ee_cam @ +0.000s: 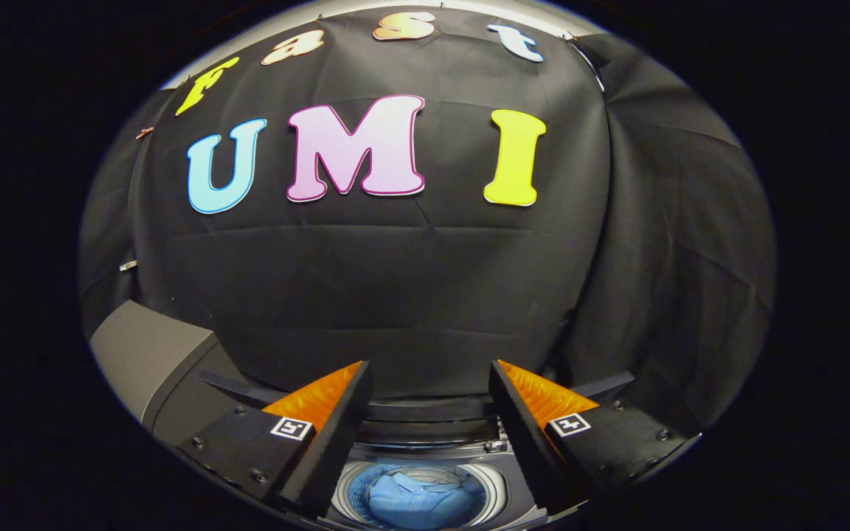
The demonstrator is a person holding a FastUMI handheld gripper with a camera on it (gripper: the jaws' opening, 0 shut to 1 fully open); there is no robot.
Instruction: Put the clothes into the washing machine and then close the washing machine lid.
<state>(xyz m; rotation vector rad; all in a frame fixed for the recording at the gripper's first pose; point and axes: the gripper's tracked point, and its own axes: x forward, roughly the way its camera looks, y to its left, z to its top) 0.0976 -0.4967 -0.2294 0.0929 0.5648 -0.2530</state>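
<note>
One shirt (417, 498) is lying in the washer (425, 479) drum as I am holding the claw (429, 383) spread, gripping nothing; the raised lid (425, 408) risks slamming.

The booth's wall (395, 280) is matt black cloth, creased and faintly wrinkled. Near, between the gripper (429, 394) and its 2 spread, empty fingers, the washing machine (495, 483) shows a smooth rim that looks like glossy plastic or metal. In its drum lie the clothes (417, 498), soft blue cloth in folds. The grey box (148, 354) at left looks matt and smooth.
</note>
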